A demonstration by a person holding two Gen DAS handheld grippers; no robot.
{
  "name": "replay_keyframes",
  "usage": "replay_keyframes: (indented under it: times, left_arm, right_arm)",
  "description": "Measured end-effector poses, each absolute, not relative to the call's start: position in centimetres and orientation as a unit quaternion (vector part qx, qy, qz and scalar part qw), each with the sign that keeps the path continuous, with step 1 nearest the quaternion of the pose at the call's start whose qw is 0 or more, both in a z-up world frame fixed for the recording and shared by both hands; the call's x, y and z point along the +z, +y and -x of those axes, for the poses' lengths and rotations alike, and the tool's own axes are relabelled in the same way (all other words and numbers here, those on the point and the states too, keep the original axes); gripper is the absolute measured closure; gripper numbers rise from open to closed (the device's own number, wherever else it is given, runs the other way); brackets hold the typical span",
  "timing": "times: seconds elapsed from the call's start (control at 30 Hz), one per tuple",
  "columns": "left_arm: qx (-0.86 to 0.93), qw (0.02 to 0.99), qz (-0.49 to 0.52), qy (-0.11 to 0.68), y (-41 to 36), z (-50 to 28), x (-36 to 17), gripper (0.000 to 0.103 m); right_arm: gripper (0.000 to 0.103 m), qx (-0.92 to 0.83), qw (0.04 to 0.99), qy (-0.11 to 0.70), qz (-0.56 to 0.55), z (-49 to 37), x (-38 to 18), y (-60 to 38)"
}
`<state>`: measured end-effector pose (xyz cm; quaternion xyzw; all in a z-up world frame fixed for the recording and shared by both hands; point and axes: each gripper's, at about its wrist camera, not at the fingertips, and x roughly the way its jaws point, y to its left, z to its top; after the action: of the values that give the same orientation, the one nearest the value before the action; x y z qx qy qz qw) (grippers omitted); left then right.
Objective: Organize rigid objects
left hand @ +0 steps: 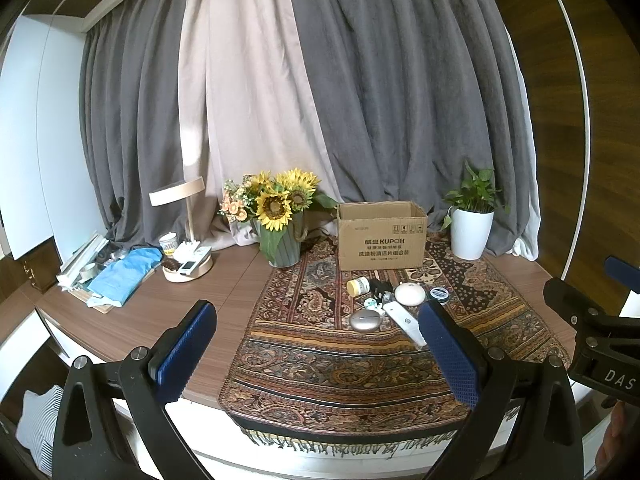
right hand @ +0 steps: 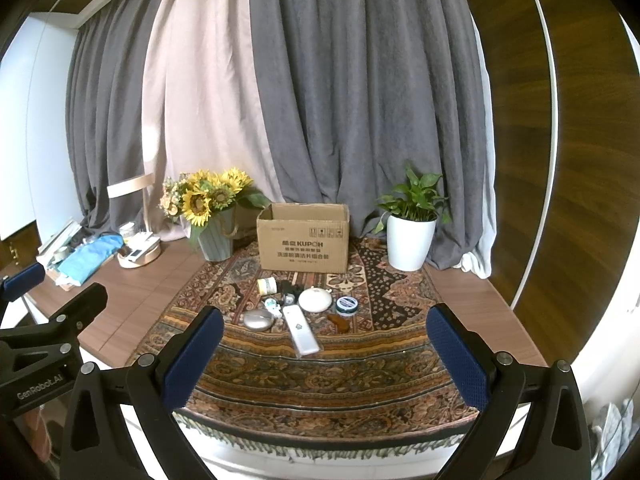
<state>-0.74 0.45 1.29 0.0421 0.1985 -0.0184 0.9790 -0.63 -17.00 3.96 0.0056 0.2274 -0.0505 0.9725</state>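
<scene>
An open cardboard box [right hand: 303,238] stands at the back of a patterned runner [right hand: 320,372]. In front of it lies a cluster: a white remote [right hand: 301,330], a silver oval case [right hand: 259,319], a white round dome [right hand: 315,300], a yellow-lidded jar [right hand: 267,285], a dark round tin [right hand: 347,305], a black item [right hand: 290,287] and a small amber piece [right hand: 339,321]. The left wrist view shows the same box [left hand: 382,236], remote [left hand: 405,321] and case [left hand: 365,320]. My left gripper [left hand: 316,350] and right gripper [right hand: 326,354] both hang open near the table's front edge, short of the cluster, holding nothing.
A vase of sunflowers [right hand: 212,216] stands left of the box, a potted plant [right hand: 412,236] to its right. Further left are a lamp with a tray base [right hand: 138,254], a blue cloth [right hand: 90,258] and stacked items. Curtains hang behind the wooden table [right hand: 136,300].
</scene>
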Motion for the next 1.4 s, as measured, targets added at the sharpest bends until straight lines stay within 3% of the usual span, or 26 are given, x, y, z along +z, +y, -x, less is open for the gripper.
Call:
replay_keyframes:
  times: [0.8, 1.4]
  left_arm:
    - [-0.021, 0.978, -0.041, 0.201, 0.2, 0.9, 0.6, 0.000]
    - [-0.022, 0.963, -0.039, 0.265, -1.8, -4.7, -3.2, 0.000]
  right_arm:
    - [0.000, -0.044, 0.971, 0.235, -0.011, 0.0, 3.6, -17.1]
    - [0.000, -0.033, 0.950, 0.308, -0.036, -6.2, -1.9, -19.5]
